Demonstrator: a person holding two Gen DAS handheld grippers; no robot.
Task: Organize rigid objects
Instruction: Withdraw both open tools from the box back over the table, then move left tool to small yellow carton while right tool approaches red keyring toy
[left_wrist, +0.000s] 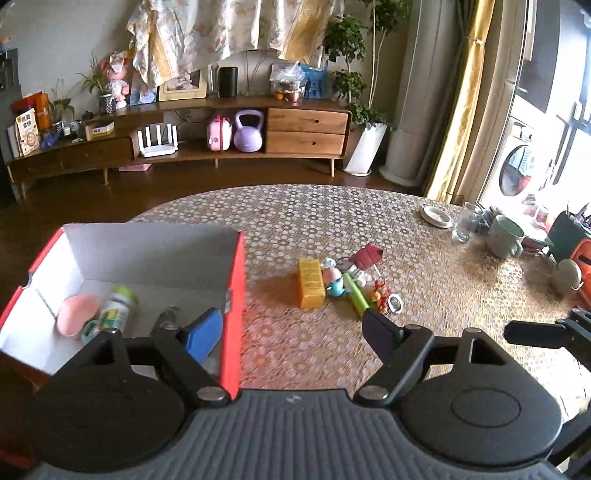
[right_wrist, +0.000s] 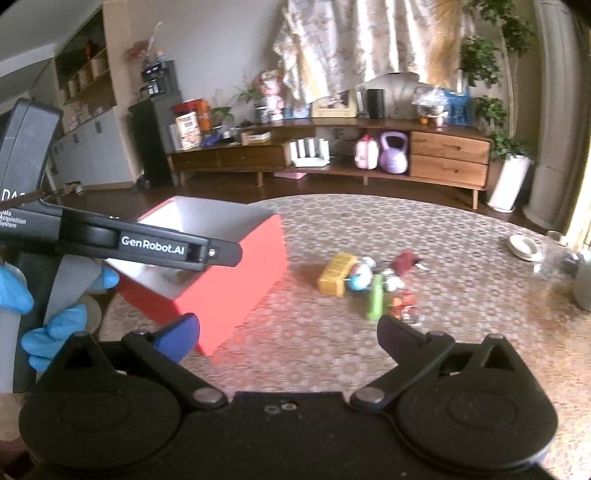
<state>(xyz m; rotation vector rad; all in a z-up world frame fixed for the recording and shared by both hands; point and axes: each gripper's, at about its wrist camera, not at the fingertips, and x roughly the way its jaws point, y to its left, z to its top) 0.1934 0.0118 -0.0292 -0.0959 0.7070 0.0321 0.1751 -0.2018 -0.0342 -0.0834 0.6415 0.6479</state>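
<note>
My left tongs: jaws standing apart, gripping nothing, hanging over the near right wall of the red box. My right tongs: jaws spread wide, likewise carrying nothing, hovering above the table. Red box, toward the table's left edge, is holding a pink dish and a green-capped bottle. Mid-table, a cluster is lying loose: yellow block, green stick, small toys. Cup and glass are sitting toward the far right edge.
</note>
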